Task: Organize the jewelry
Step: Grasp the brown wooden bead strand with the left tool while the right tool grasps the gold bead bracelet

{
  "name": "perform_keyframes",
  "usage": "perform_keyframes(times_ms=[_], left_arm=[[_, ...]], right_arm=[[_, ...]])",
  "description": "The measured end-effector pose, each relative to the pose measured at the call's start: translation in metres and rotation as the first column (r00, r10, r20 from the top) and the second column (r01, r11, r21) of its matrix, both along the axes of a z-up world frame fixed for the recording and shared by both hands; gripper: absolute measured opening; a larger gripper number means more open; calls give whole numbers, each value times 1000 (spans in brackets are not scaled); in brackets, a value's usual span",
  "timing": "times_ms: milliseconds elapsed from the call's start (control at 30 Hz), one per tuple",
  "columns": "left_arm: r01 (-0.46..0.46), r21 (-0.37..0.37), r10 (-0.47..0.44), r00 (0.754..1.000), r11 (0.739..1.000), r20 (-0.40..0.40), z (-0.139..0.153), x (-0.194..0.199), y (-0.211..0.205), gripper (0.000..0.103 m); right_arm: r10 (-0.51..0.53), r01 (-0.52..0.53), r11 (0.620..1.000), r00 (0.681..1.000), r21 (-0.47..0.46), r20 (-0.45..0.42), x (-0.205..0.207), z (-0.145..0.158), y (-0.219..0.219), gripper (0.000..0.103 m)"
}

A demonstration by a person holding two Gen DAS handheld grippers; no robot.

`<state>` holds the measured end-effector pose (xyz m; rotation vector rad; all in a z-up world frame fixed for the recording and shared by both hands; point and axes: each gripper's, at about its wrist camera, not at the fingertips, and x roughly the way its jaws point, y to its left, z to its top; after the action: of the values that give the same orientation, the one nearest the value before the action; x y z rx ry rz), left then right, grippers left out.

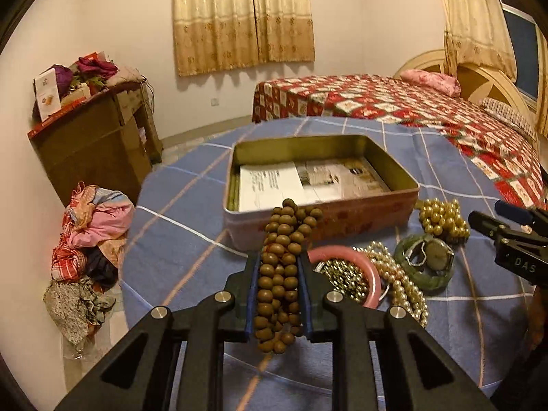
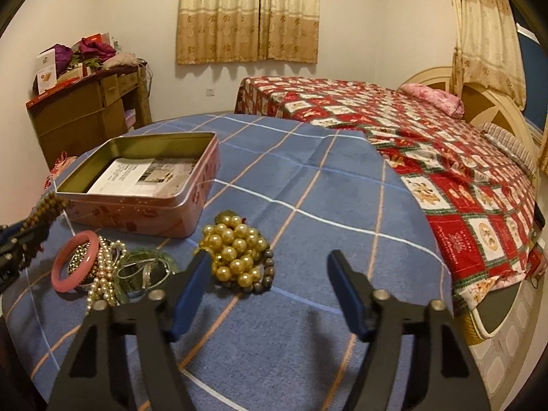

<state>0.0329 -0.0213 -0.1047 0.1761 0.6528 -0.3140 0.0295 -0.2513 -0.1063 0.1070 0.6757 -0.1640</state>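
- Your left gripper (image 1: 277, 291) is clamped on the brown wooden bead strand (image 1: 282, 270), lifted just short of the tin's near wall; your right gripper (image 2: 270, 294) gapes wide, holding nothing.
- Beads look light, loose and slippery; pinch a bunched section, as now.
- Farther off, the open tin (image 1: 328, 219) awaits them.

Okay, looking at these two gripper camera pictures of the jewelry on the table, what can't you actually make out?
- Print on the paper lining the tin: too small and blurred in both views.
- Watch dial: too small to read; in the right wrist view the right hand-held gripper partly covers it.
- Brown bead strand: its lower end hides between the left hand-held gripper fingers.
- Chain inside the pink bangle: partly hidden by the left gripper.
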Motion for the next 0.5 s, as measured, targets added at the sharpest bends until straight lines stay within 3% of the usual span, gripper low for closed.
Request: perform_keyframes(times_ms=[167,367,433,500], left_arm=[[-10,9,9,1000,1000,7,0,4,2,20],[-10,14,10,1000,1000,-5,-5,8,3,20],[-10,10,10,1000,1000,-7,-5,8,3,20],[-13,3,13,1000,1000,-11,-5,10,5,20]], right_arm=[[41,-41,999,999,-21,-15,14,7,6,61],[81,-83,996,990,-18,-112,33,-5,12,61],[95,-96,995,986,-2,-134,35,-10,11,50],[117,-115,993,982,21,-147,34,-13,10,27]])
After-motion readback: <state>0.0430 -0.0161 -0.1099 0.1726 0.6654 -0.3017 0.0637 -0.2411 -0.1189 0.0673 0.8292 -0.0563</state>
